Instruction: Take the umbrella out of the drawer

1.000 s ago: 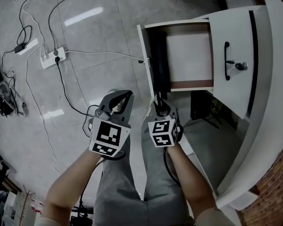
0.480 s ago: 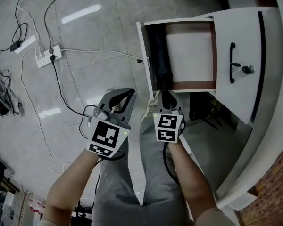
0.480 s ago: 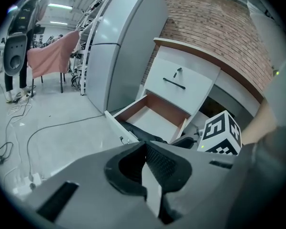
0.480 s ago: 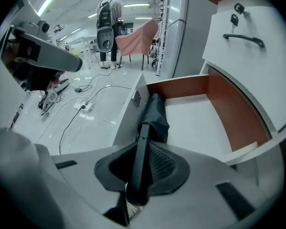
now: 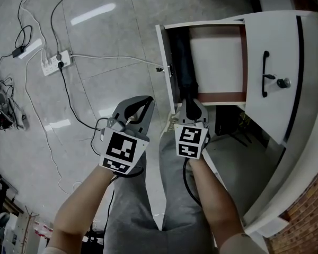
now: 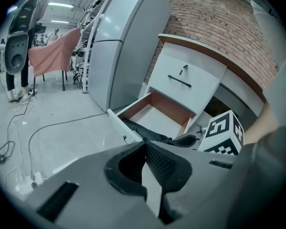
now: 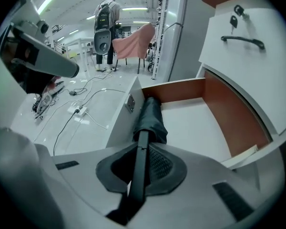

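**A:** What's over on the far left?

**B:** Bare floor [image 5: 106, 41], with a white power strip [image 5: 56, 62] lying on it.

**A:** And the left gripper?

**B:** The left gripper [image 5: 138, 105] hangs over the floor, just left of the drawer's near corner. Its jaws are pressed together at the tips and nothing is between them.

**A:** The right one?

**B:** The right gripper [image 5: 189, 106] sits at the near left corner of the drawer [image 5: 220, 62]. Its jaws have just been closing, and they now clamp the dark stem of the umbrella [image 5: 183, 67]. In the right gripper view the stem runs straight through between the pads.

**A:** So where does the umbrella lie?

**B:** It is folded and inside the open drawer. It stretches along the drawer's left edge, against the white front panel [image 5: 165, 57]. The rest of the drawer bottom beside it is bare.

**A:** And further right?

**B:** The white cabinet [image 5: 275, 115], with a black bar handle [image 5: 265, 73] and a key [image 5: 282, 82] just beside it.
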Tool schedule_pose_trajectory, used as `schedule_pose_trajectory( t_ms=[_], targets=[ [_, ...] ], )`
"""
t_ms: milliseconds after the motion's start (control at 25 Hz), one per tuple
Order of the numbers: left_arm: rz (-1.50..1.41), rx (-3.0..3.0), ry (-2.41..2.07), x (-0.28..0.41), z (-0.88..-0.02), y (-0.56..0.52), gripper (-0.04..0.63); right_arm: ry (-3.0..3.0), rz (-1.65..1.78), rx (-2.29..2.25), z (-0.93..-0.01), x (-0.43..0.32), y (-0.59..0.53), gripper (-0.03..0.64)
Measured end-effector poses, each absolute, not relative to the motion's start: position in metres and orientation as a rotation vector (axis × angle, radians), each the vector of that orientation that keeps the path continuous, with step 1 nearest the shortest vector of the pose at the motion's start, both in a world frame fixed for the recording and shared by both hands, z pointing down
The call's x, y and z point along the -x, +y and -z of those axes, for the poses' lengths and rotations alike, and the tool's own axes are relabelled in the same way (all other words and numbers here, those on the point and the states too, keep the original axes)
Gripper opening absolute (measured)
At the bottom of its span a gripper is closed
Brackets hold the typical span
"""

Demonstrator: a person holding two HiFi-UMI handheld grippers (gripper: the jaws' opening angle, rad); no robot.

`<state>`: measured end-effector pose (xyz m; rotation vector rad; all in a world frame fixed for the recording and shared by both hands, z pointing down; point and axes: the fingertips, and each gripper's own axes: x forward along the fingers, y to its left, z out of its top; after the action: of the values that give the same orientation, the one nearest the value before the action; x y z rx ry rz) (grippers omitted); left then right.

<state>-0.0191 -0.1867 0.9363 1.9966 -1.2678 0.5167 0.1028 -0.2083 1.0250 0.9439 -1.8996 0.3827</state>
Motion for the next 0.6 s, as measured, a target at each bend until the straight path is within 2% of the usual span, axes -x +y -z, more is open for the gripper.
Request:
schedule_pose_trajectory(
  t_ms=[280,600],
  targets=[
    [-0.537,-1.986,-1.272,0.017,-0.918,-0.185,0.008,-1.980,-0.423,-0.940,-0.988,-0.109,-0.232,0.020],
    [-0.532,-2.021,-1.334,0.017,-0.859,-0.201,0.008,-1.979,-0.509,-0.931,-0.921,-0.111,-0.245,0.017]
  ],
)
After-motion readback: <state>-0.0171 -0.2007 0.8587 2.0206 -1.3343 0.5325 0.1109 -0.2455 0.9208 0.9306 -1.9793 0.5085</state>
